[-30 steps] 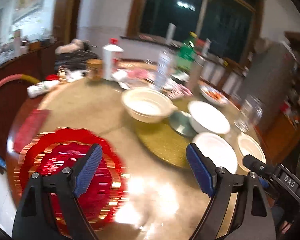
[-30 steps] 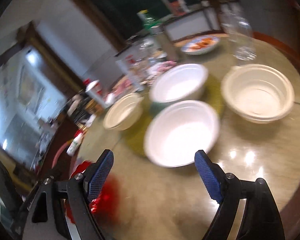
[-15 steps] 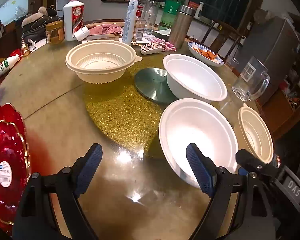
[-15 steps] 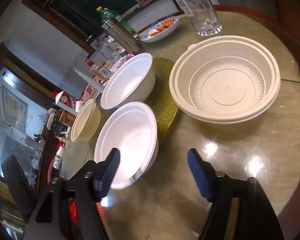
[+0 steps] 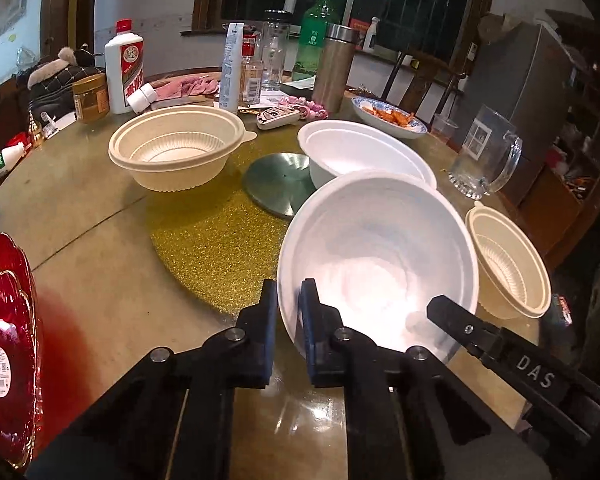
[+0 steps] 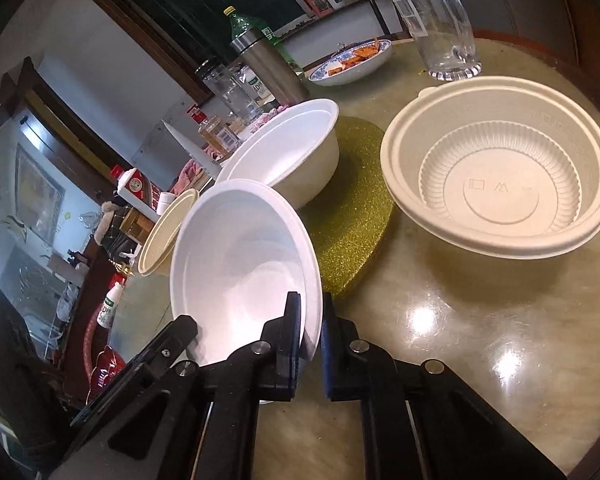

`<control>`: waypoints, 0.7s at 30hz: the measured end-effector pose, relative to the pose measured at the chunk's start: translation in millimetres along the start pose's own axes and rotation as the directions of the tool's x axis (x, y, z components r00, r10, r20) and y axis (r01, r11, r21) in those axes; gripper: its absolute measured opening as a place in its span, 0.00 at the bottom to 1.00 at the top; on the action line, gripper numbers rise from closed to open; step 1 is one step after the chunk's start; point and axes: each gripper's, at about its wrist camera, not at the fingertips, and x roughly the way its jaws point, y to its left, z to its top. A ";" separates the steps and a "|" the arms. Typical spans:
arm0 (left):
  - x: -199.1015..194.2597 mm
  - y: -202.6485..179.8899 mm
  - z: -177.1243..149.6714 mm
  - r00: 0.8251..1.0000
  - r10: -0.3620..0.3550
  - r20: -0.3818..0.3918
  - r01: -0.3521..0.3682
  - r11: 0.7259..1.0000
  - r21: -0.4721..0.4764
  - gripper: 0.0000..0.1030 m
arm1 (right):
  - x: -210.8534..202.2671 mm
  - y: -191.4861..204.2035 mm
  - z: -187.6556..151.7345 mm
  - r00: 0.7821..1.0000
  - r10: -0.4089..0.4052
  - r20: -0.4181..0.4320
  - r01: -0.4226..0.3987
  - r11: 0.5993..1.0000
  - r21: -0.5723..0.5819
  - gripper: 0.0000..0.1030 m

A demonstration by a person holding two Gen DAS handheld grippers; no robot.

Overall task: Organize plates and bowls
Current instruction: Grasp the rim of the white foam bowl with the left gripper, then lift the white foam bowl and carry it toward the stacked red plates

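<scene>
The near white foam bowl (image 5: 380,264) sits at the table's front, partly over a gold glitter mat (image 5: 220,248). My left gripper (image 5: 288,304) has its jaws closing tight on the bowl's left rim, one pad inside and one outside. My right gripper (image 6: 312,320) is closing the same way on the right rim of that bowl (image 6: 240,264). Behind it stands a second white bowl (image 5: 364,152). One beige ribbed bowl (image 5: 172,152) is at the left and another (image 6: 500,168) at the right. A red plate (image 5: 4,340) lies at the far left.
A glass mug (image 5: 484,160), a dish of food (image 5: 388,116), a steel flask (image 5: 334,68) and several bottles crowd the far side of the round table (image 5: 100,280). A metal disc (image 5: 276,184) lies on the mat. The table edge runs close on the right.
Both grippers came down over the near white bowl and went from wide open to clamped on its opposite rims. The left view swung away from the red plate.
</scene>
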 end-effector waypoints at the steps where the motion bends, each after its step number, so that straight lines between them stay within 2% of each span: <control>1: 0.0 1.1 -0.2 1.000 -0.007 0.000 0.007 1.000 0.000 0.09 | -0.4 0.8 -0.6 1.000 0.000 0.005 0.000 1.000 -0.002 0.08; 4: -2.1 4.7 0.8 0.999 -0.039 0.007 0.039 0.999 -0.005 0.09 | -6.2 3.5 -0.9 0.999 0.003 0.034 -0.003 1.000 -0.018 0.08; 11: -16.2 5.5 2.5 0.993 -0.076 0.086 0.077 0.997 -0.004 0.08 | -18.1 8.1 0.4 0.996 0.018 0.083 -0.015 0.999 -0.044 0.08; 21: -16.2 5.2 1.6 0.994 -0.049 0.096 0.049 0.999 0.001 0.08 | -16.1 12.6 -1.1 0.997 0.017 0.074 -0.011 0.997 -0.076 0.08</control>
